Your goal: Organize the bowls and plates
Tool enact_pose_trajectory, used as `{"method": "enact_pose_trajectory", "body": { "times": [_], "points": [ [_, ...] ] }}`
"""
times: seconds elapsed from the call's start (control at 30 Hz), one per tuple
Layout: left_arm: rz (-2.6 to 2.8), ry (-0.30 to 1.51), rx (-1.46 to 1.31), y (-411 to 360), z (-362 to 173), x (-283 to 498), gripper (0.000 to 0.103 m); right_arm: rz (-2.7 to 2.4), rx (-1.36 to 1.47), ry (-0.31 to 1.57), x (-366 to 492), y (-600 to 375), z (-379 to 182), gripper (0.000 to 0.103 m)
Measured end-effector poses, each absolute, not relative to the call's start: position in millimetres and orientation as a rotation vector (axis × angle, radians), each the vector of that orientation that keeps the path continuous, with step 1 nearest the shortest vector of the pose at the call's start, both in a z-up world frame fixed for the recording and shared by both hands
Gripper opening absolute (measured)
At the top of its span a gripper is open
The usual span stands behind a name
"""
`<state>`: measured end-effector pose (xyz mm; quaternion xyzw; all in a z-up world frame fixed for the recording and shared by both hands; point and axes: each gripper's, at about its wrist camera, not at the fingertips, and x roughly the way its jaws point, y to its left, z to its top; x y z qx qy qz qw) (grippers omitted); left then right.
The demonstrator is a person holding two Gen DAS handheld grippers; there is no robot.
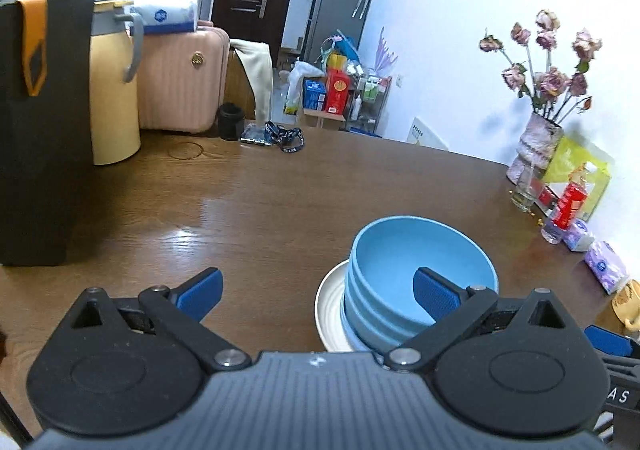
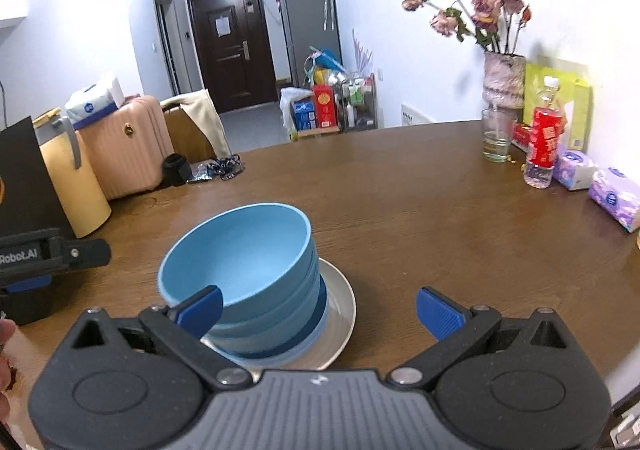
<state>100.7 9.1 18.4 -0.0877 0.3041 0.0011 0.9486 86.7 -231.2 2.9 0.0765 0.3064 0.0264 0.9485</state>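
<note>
Stack of light-blue bowls (image 2: 244,282), smooth matte w/ ribbed outer walls, sits upright, mouths up, on a round cream plate (image 2: 340,314) w/ ringed rim. Both rest on the glossy wood-grain worktop (image 2: 400,209), near its front edge, well apart from the far edge. Left tongs (image 1: 318,294) & right tongs (image 2: 320,308) spread wide apart, gripping nothing.

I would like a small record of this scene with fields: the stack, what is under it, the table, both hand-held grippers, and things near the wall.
stack: blue bowls, nested, upright
under stack: white plate
surface: brown wooden table
left hand-held gripper: open, holds nothing
right hand-held gripper: open, holds nothing
near wall: vase of dried roses, glass, bottle with red label
</note>
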Motion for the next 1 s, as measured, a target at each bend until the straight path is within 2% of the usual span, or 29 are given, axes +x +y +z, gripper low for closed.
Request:
{"method": "enact_pose_trajectory", "body": {
  "times": [0.47,1.0],
  "points": [
    [-0.018,0.546,-0.109,17.9,38.3,3.6,0.103,0.022,0.123,0.559,-21.0,-237.0,17.6,0.103],
    [0.01,0.566,-0.131,-32.4,30.3,-61.1,0.103,0.077,0.05,0.555,-70.7,-297.6,28.7,0.103]
  ]
}}
